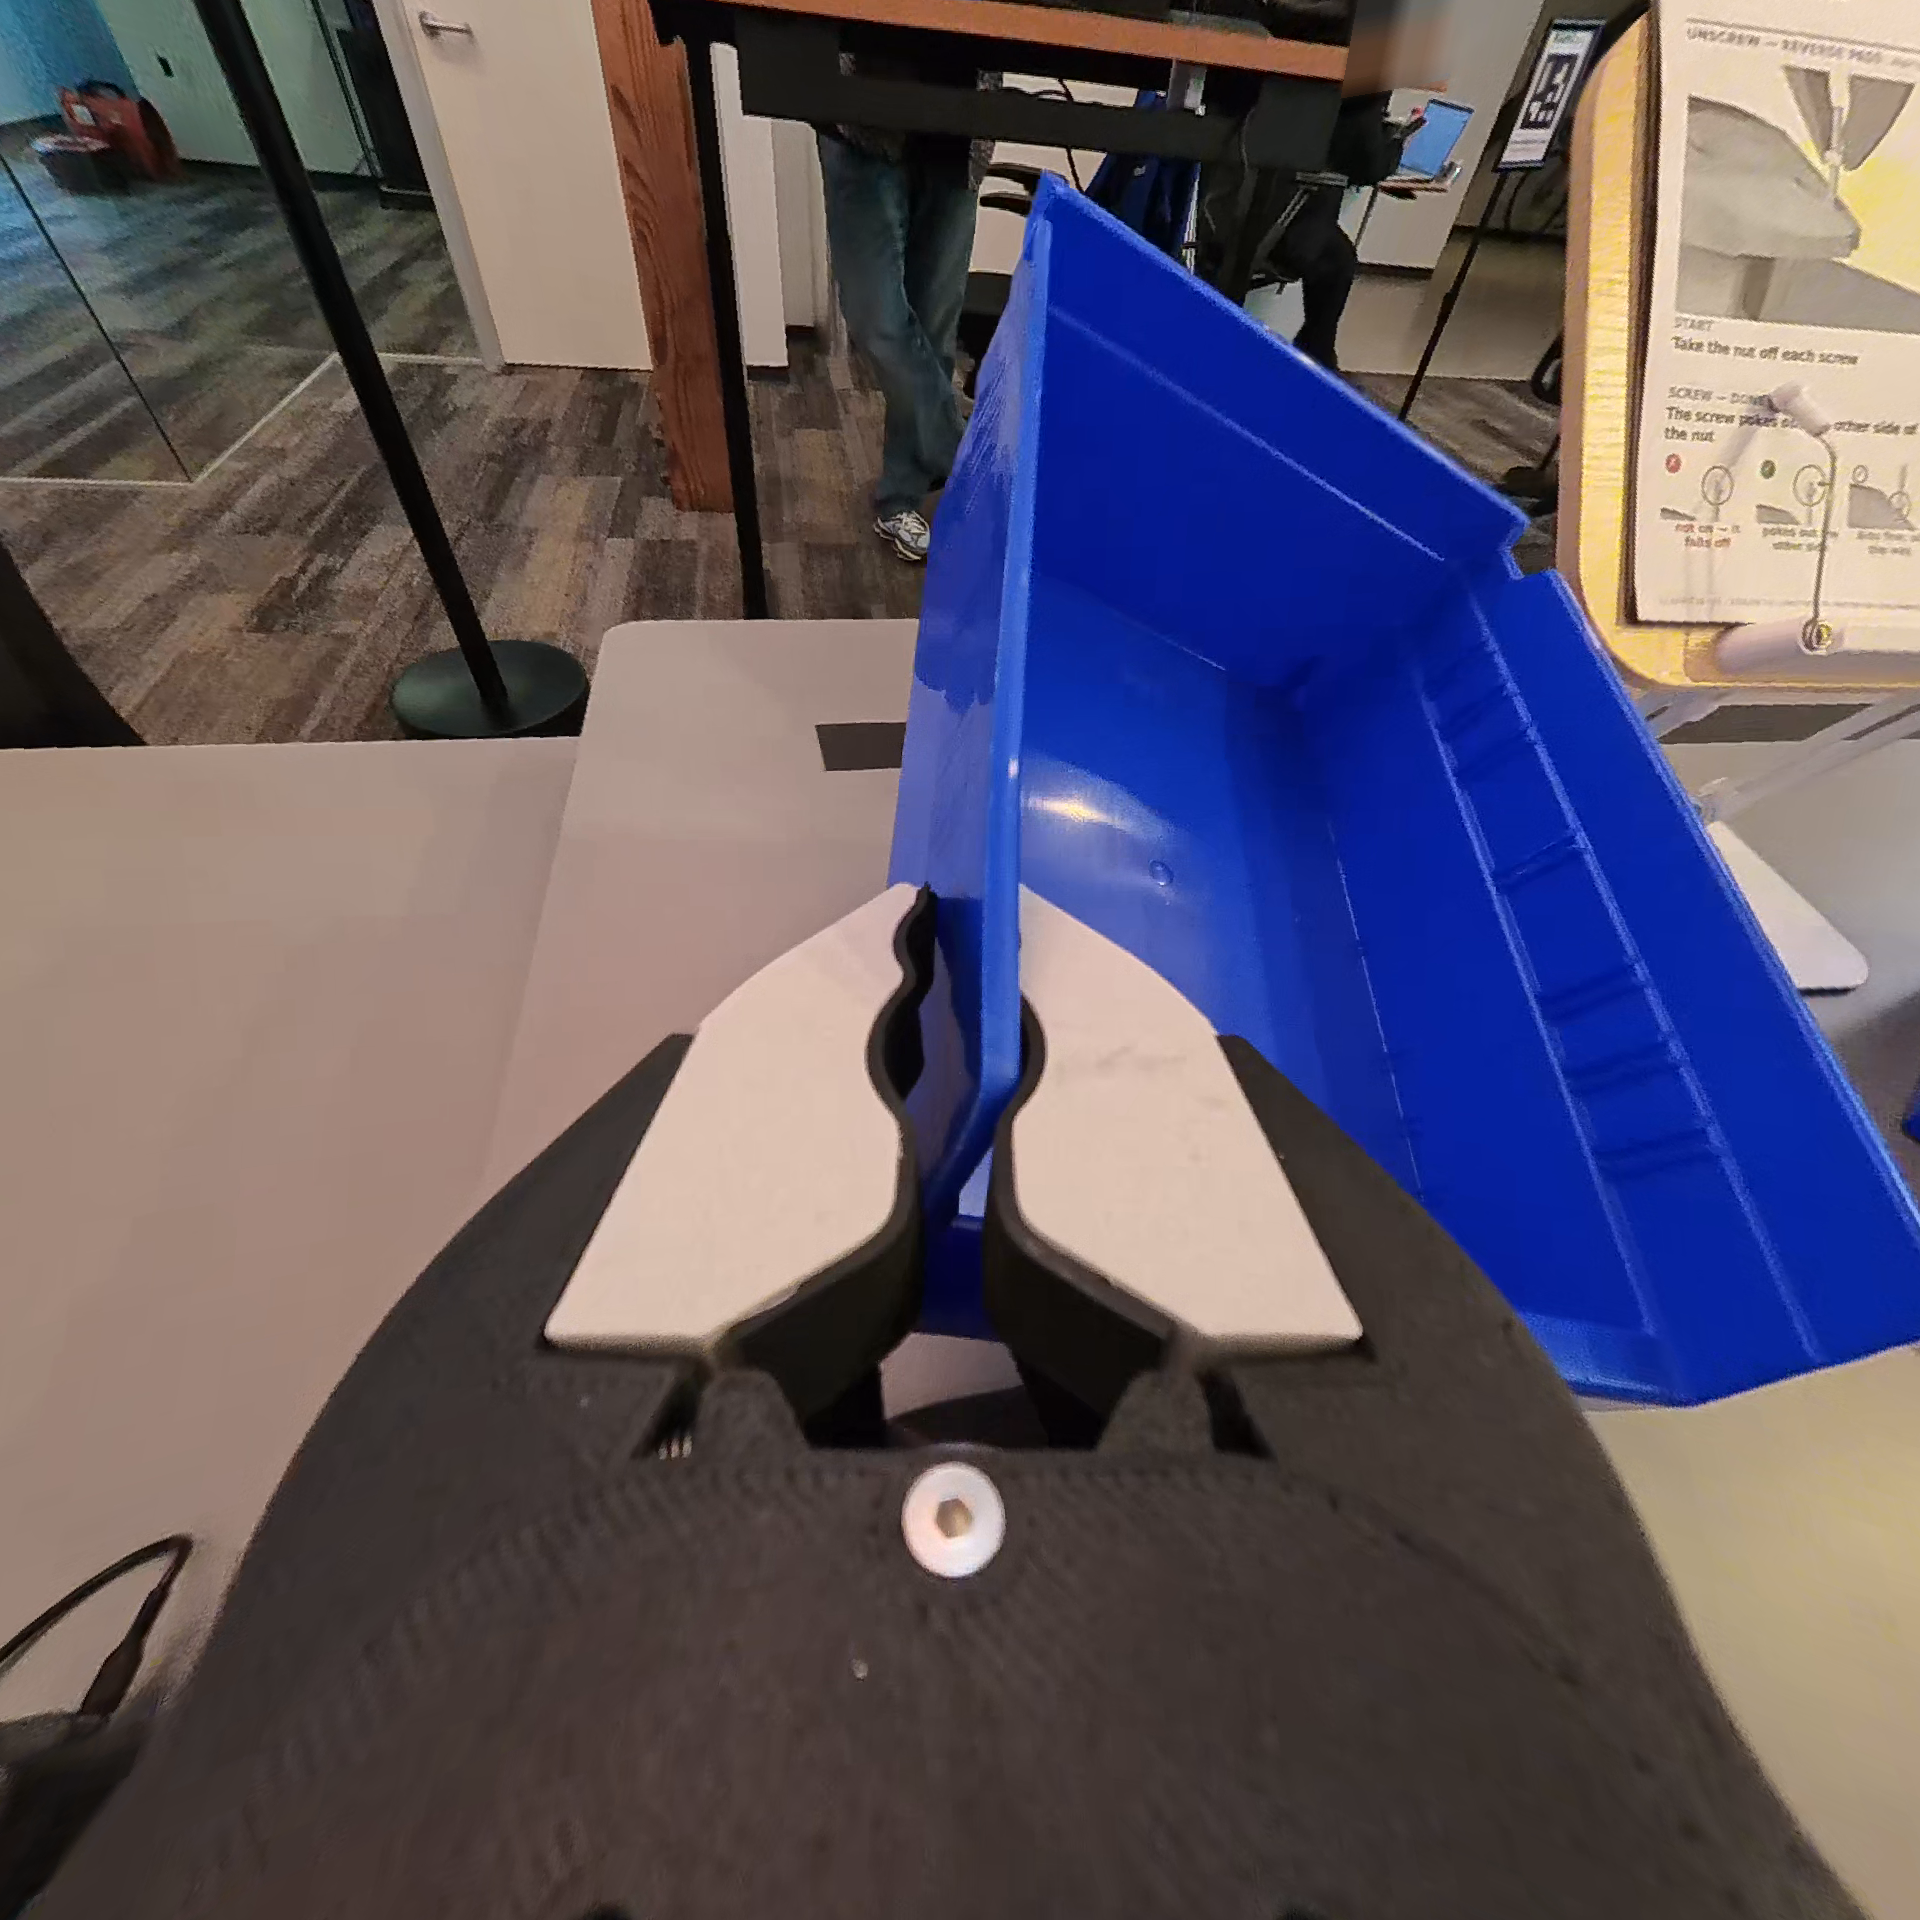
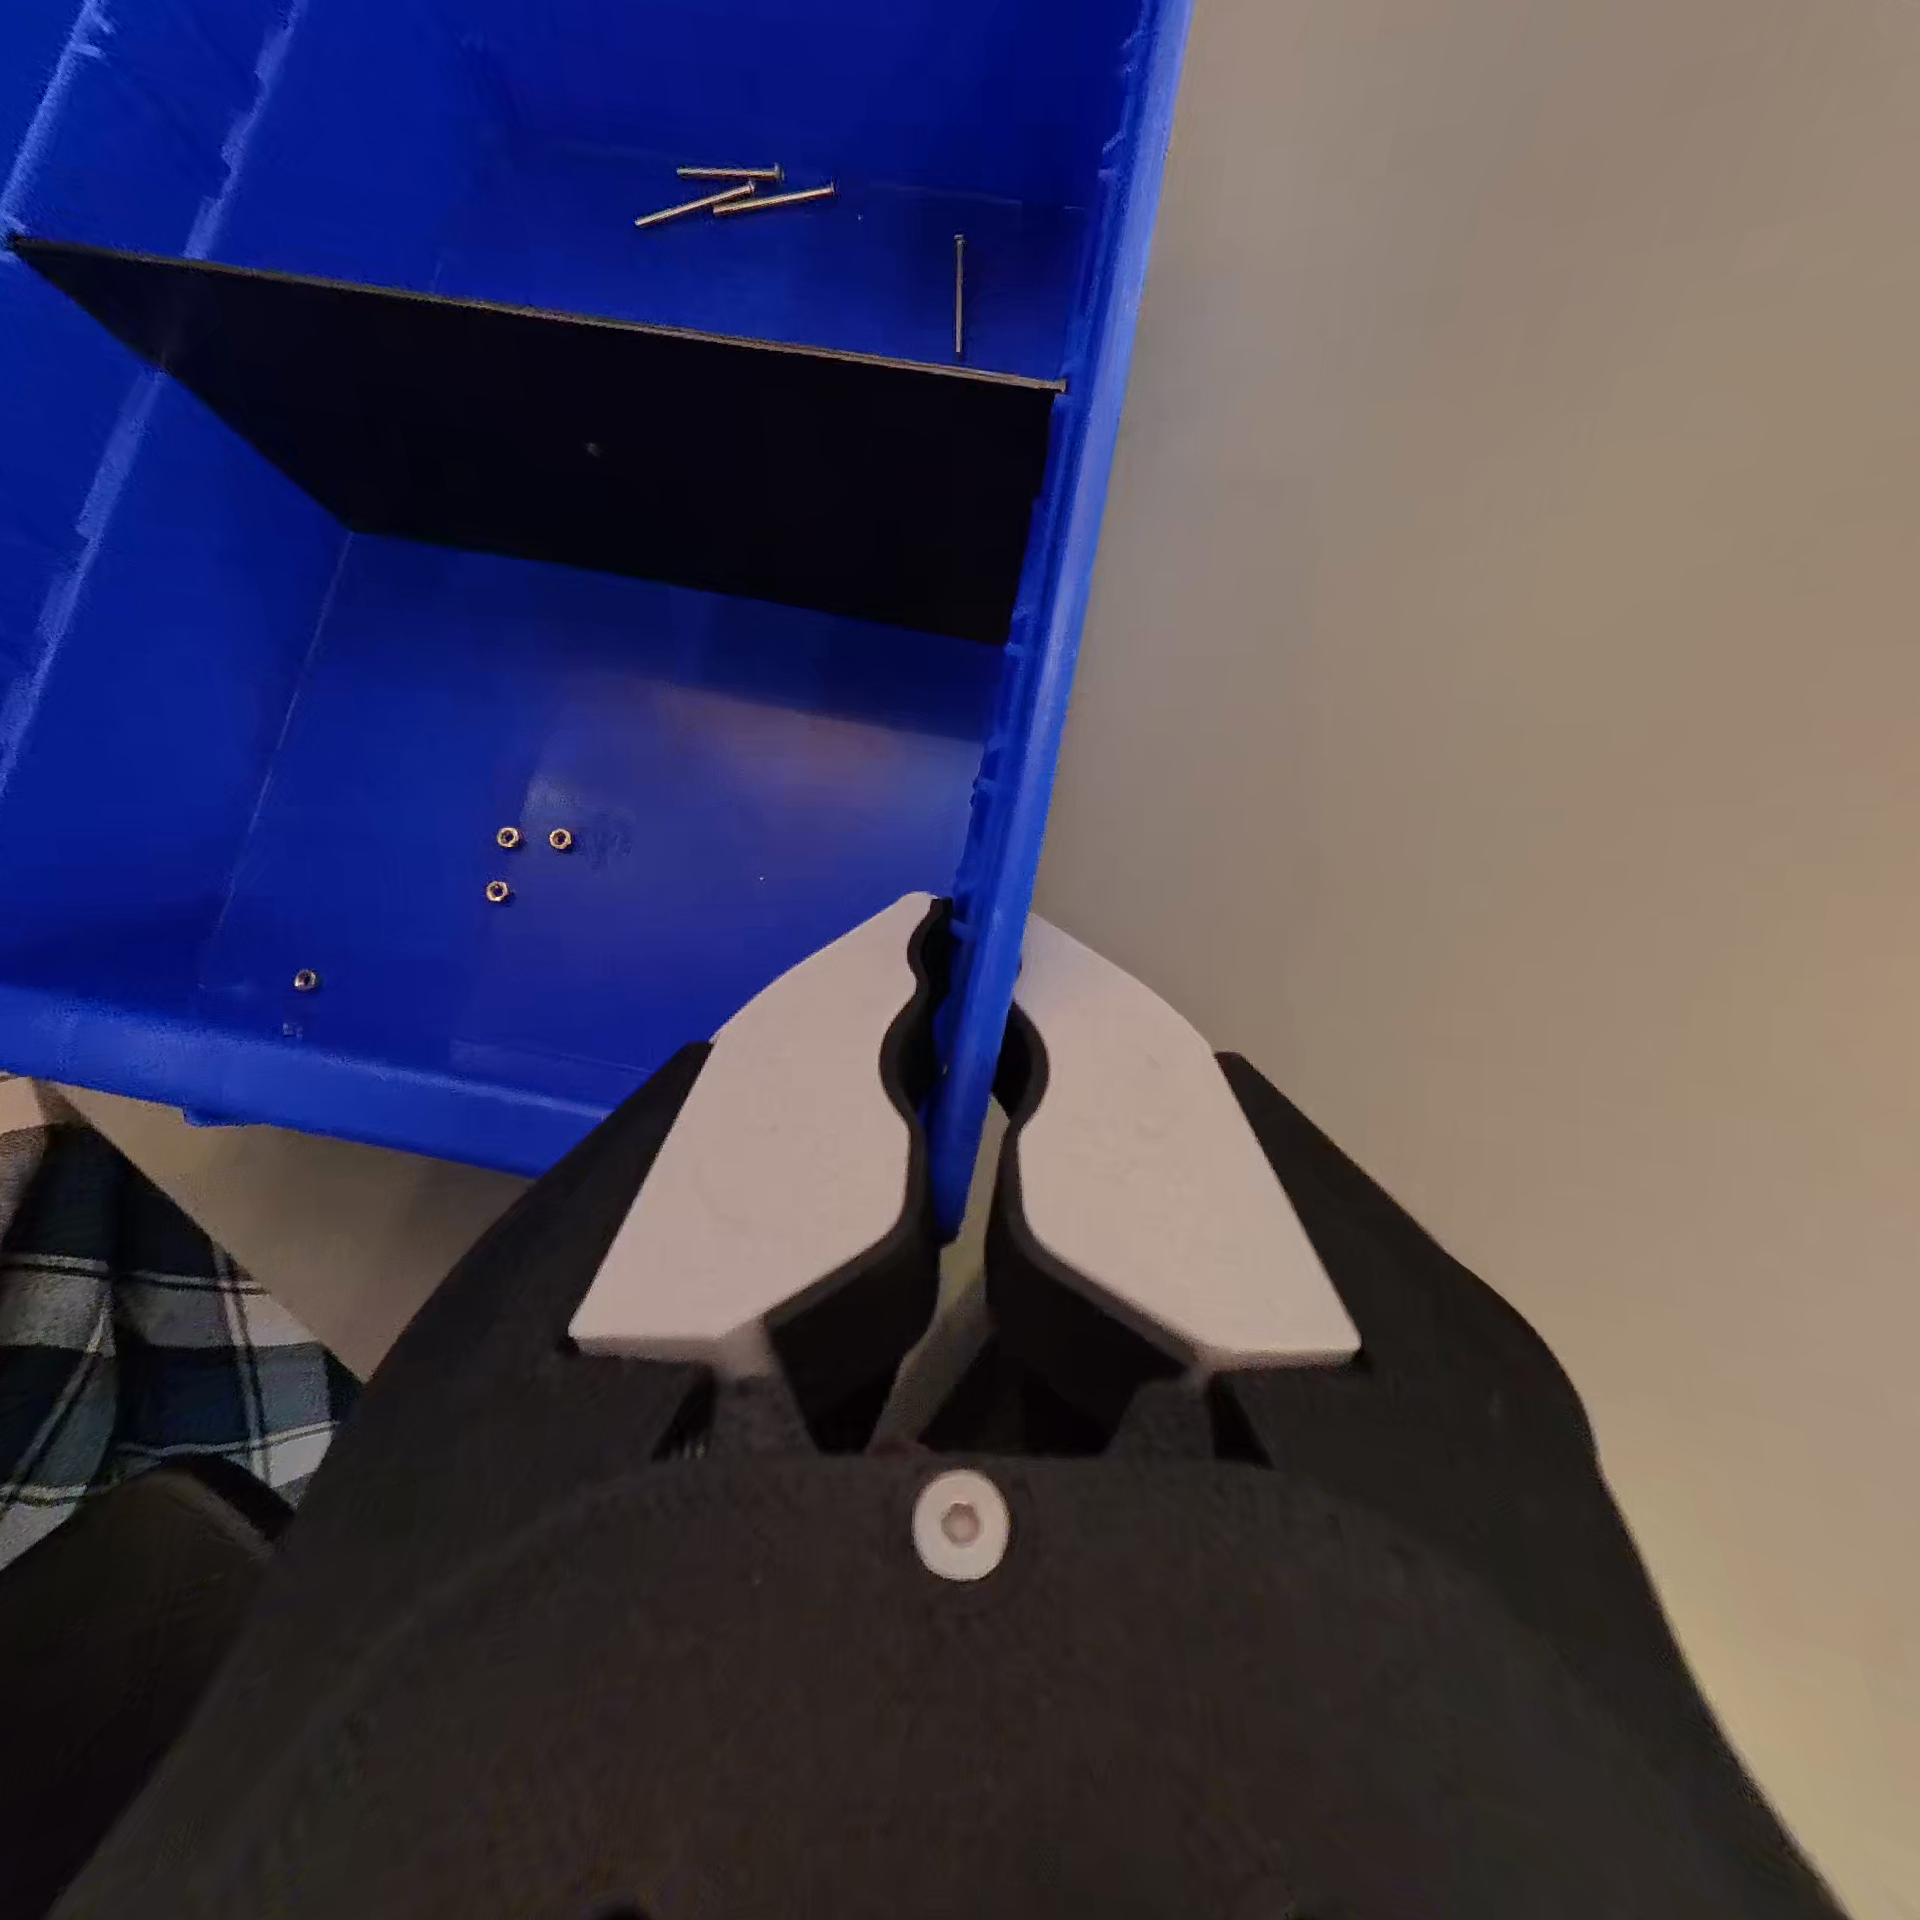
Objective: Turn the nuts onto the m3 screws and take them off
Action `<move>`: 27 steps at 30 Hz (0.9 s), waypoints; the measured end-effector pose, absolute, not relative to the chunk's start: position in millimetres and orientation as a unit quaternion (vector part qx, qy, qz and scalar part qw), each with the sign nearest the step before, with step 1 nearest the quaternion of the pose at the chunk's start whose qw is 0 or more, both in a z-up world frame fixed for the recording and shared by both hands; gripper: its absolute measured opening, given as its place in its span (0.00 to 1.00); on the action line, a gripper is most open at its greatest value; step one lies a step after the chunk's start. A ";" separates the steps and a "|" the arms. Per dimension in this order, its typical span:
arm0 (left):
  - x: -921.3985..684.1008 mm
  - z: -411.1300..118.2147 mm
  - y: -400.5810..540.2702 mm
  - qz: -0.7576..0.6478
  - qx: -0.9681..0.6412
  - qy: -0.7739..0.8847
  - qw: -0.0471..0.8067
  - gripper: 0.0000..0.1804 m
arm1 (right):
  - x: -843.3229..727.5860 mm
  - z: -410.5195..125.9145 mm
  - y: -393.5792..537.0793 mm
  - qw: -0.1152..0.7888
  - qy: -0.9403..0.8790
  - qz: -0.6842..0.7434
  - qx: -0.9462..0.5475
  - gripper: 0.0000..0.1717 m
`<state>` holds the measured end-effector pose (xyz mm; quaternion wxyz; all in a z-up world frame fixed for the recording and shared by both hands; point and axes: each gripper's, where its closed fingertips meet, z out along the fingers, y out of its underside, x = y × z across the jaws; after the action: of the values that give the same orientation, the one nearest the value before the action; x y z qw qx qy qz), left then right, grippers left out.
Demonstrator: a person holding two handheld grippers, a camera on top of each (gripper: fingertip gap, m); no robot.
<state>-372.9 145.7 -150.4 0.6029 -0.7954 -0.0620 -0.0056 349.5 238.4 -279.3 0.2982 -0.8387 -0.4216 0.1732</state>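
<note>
**Both tongs clamped on blue bin walls**

The left tongs (image 1: 971,1039) are closed on the side wall of an empty blue plastic bin (image 1: 1299,831), one finger outside the wall and one inside. That bin is tipped up, its open top facing the camera, above the pale table (image 1: 260,987). Beyond it stand a black stanchion (image 1: 343,343), a wooden post (image 1: 665,260), a person's legs in jeans (image 1: 904,312), and at the far right a printed instruction sheet (image 1: 1787,312) on a board.

The right tongs (image 2: 966,1039) grip the right-hand wall of a divided blue bin (image 2: 1091,520), wall pinched between the pads. A black divider (image 2: 623,468) splits this bin: the near compartment holds four small brass nuts (image 2: 509,837), the far one four thin long screws (image 2: 774,200). This bin rests on the beige table (image 2: 1507,727). A plaid sleeve (image 2: 104,1351) shows at lower left.
</note>
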 end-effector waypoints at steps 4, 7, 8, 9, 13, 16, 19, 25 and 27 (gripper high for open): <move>-375.0 -147.3 129.7 0.000 -0.791 -0.066 0.609 0.04 | 317.3 -286.3 227.3 0.285 -0.446 0.193 -0.826 0.04; -378.0 -146.3 117.3 -0.002 -0.787 -0.071 0.613 0.04 | 287.3 -287.4 220.9 0.281 -0.464 0.216 -0.812 0.04; -379.3 -146.2 113.1 -0.002 -0.786 -0.073 0.613 0.04 | 277.6 -287.3 219.7 0.282 -0.471 0.218 -0.807 0.03; -380.8 -146.1 108.7 -0.001 -0.786 -0.075 0.614 0.04 | 267.9 -287.3 218.2 0.281 -0.478 0.221 -0.802 0.03; -387.5 -145.7 91.1 0.007 -0.784 -0.083 0.616 0.04 | 230.3 -287.2 212.0 0.277 -0.503 0.234 -0.785 0.03; -393.3 -145.7 78.0 0.012 -0.781 -0.091 0.618 0.04 | 204.2 -286.9 208.9 0.275 -0.514 0.246 -0.774 0.03; -398.9 -145.9 66.5 0.015 -0.778 -0.099 0.620 0.04 | 181.5 -286.0 203.6 0.273 -0.540 0.257 -0.754 0.03; -406.1 -143.6 48.2 0.024 -0.773 -0.108 0.624 0.04 | 188.1 -250.5 208.1 0.350 -0.610 0.246 -0.666 0.31; -406.3 -141.9 43.1 0.026 -0.771 -0.110 0.626 0.04 | 197.3 -228.0 195.6 0.396 -0.661 0.237 -0.592 0.31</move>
<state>-406.3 43.1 -141.9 0.6264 -0.7713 -0.1099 0.0264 197.3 195.6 -228.0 0.3960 -0.5917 -0.6610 0.2370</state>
